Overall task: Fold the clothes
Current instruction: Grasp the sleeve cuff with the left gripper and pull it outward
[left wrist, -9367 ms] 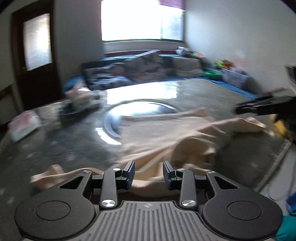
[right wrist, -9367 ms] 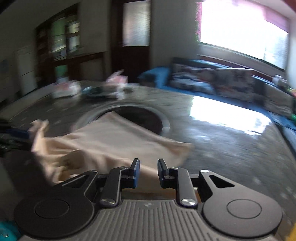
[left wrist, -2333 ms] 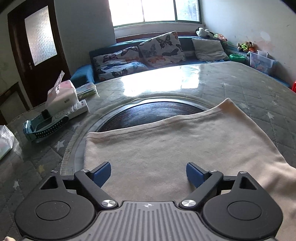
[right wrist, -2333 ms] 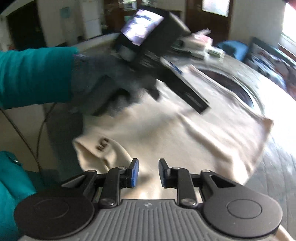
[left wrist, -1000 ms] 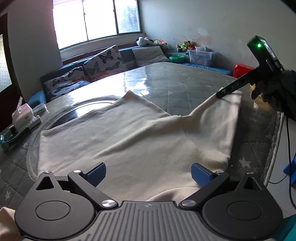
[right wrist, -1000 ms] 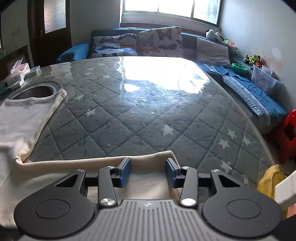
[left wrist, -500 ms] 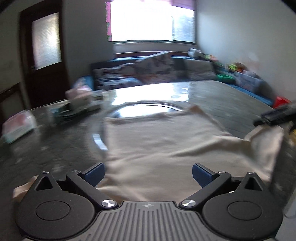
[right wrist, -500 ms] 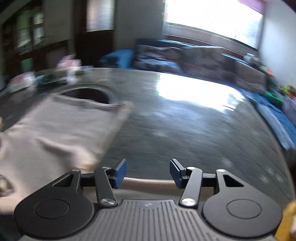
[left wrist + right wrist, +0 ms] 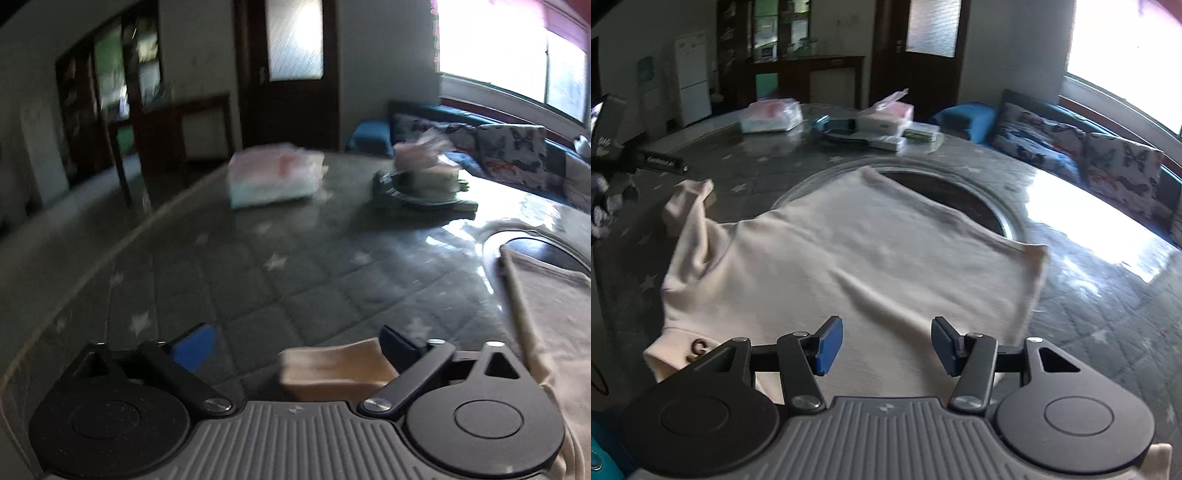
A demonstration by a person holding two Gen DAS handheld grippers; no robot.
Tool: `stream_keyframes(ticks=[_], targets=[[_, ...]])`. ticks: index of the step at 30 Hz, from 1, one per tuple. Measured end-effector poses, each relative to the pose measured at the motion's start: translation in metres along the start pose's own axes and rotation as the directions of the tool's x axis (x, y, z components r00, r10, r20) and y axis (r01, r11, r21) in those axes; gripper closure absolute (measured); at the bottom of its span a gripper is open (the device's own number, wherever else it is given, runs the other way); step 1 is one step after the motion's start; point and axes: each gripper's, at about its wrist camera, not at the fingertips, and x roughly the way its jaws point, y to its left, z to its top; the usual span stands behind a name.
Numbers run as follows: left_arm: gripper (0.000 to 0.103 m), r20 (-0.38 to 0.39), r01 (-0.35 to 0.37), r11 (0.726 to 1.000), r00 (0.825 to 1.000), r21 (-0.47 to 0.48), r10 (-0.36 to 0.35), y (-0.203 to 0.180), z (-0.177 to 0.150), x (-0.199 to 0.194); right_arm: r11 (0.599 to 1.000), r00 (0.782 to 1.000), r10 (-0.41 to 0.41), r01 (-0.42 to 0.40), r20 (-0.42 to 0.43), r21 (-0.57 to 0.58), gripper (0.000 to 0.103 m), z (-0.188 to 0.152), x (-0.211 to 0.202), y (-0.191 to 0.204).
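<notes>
A cream long-sleeved shirt (image 9: pixel 849 258) lies spread flat on the quilted table cover (image 9: pixel 1108 314), its hem over a dark round inset (image 9: pixel 960 199). My right gripper (image 9: pixel 886 343) hovers open over the shirt's near part, nothing between its pads. In the left wrist view, my left gripper (image 9: pixel 295 345) is open wide, and a cream sleeve end (image 9: pixel 332 365) lies between its fingers, close to the right finger (image 9: pixel 397 347). The shirt's body (image 9: pixel 546 314) shows at the right edge. From the right wrist view, the left gripper (image 9: pixel 661 160) sits just beyond the raised sleeve (image 9: pixel 690 199).
At the table's far side are a wrapped tissue pack (image 9: pixel 772 116), a tissue box (image 9: pixel 886 114) and a pile of small items (image 9: pixel 846 133). A gloved hand (image 9: pixel 605 203) holds the left gripper. A sofa with butterfly cushions (image 9: pixel 1089 158) stands beyond the table.
Both views have swung left. My right gripper has opened wider and left the right sleeve, now over the shirt's body. My left gripper, still open, has moved onto the left sleeve end.
</notes>
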Motion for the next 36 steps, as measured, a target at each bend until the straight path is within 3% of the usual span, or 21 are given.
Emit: stream_keyframes(ticks=[4,7,8,11,13,20,24,26,29,33,36], targets=[[0.028,-0.07,0.05,0.996,0.996,-0.077,-0.055,0.022,-0.001,0.013,1.0,1.0,0.019,-0.019,-0.018,-0.013,0.049,0.001,0.008,0.008],[0.042,-0.062,0.077,0.994,0.995,-0.083,-0.082,0.029,-0.005,0.011,0.999,0.999,0.028,-0.029,-0.027,-0.019,0.049,0.001,0.013,0.012],[0.048,-0.059,0.084,0.993,0.994,-0.078,-0.089,0.028,-0.005,0.011,0.999,0.999,0.03,-0.03,-0.029,-0.02,0.049,0.001,0.014,0.013],[0.083,-0.06,0.135,0.989,0.988,-0.067,-0.139,0.025,-0.005,0.007,0.999,0.999,0.034,-0.035,-0.033,-0.022,0.049,0.002,0.017,0.015],[0.092,-0.034,0.146,0.988,0.988,-0.054,-0.148,0.023,-0.005,0.001,0.999,0.999,0.037,-0.038,-0.036,-0.024,0.049,0.002,0.018,0.017],[0.098,0.117,0.119,0.992,0.987,-0.043,-0.113,0.029,0.005,-0.032,0.998,0.998,0.047,-0.048,-0.038,-0.027,0.049,0.002,0.021,0.019],[0.098,0.239,0.093,0.992,0.968,-0.085,-0.07,0.042,0.009,-0.058,0.999,0.998,0.046,-0.046,-0.036,-0.02,0.049,0.001,0.021,0.018],[0.098,0.266,0.083,0.991,0.963,-0.104,-0.053,0.048,0.004,-0.066,0.999,0.998,0.048,-0.049,-0.037,-0.021,0.049,0.0,0.021,0.018],[0.097,0.228,0.047,0.995,0.973,-0.085,-0.026,0.053,-0.008,-0.061,0.998,0.998,0.051,-0.052,-0.04,-0.022,0.049,-0.002,0.021,0.018],[0.098,0.16,-0.058,0.997,0.985,-0.05,0.065,0.058,-0.018,-0.039,0.998,0.997,0.055,-0.057,-0.047,-0.029,0.049,-0.002,0.022,0.02],[0.097,0.111,-0.075,0.996,0.99,-0.057,0.081,0.063,-0.016,-0.027,0.997,0.997,0.067,-0.069,-0.043,-0.035,0.049,0.0,0.019,0.023]])
